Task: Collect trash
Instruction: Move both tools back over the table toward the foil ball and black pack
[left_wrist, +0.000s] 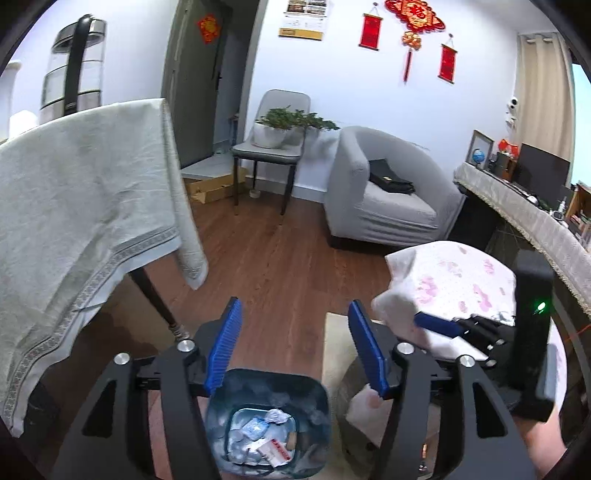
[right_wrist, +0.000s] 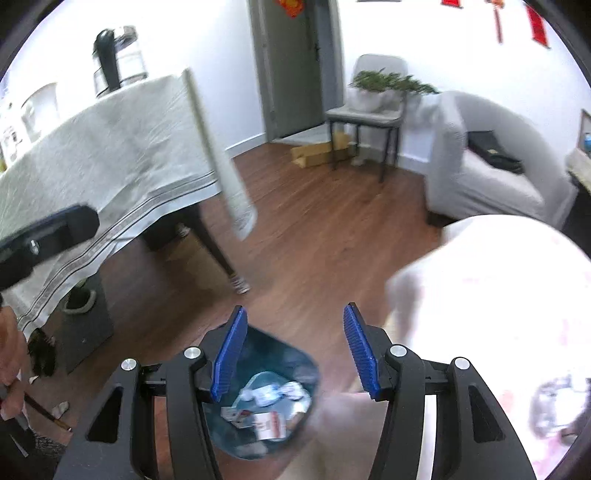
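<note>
A blue trash bin stands on the wood floor below both grippers, also in the right wrist view. It holds several crumpled wrappers and papers. My left gripper is open and empty above the bin's far rim. My right gripper is open and empty above the bin too; it shows at the right of the left wrist view. The left gripper's body shows at the left edge of the right wrist view.
A table with a pale cloth stands to the left, its dark leg near the bin. A white pink-patterned cloth covers something to the right. A grey armchair and a chair with a plant stand beyond.
</note>
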